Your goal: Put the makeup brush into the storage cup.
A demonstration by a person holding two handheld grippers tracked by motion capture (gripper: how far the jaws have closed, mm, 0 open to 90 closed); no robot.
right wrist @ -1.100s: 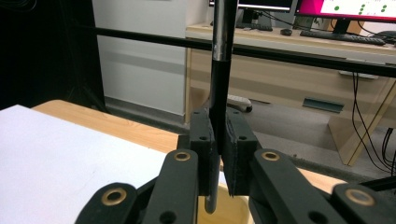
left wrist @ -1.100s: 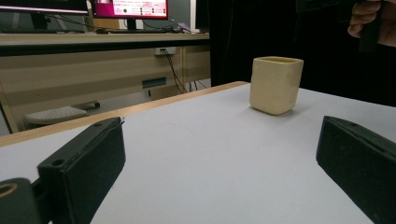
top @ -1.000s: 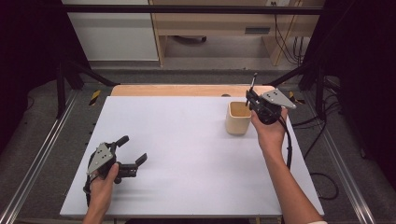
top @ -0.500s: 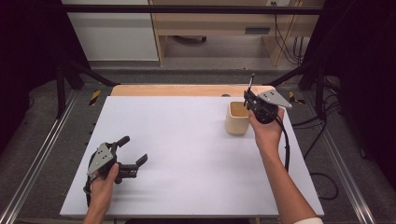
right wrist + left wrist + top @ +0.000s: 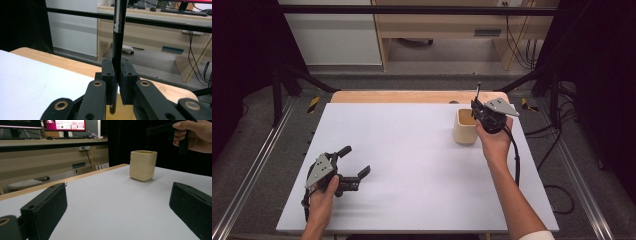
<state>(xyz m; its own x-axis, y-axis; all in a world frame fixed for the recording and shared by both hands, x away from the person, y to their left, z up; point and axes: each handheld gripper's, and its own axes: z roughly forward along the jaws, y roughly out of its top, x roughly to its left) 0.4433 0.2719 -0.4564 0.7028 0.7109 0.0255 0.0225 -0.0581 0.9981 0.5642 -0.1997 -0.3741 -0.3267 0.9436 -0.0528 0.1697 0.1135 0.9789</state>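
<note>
The right tongs (image 5: 477, 106), clamped on an upright pen (image 5: 117, 37), hang just above the cup (image 5: 465, 127), while the left tongs (image 5: 357, 167) rest apart, far from it.

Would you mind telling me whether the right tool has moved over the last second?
Yes, the right tool shifted slightly left, toward the cup.

Cup (image 5: 465, 127) stands on table's (image 5: 412, 150) far right.
</note>
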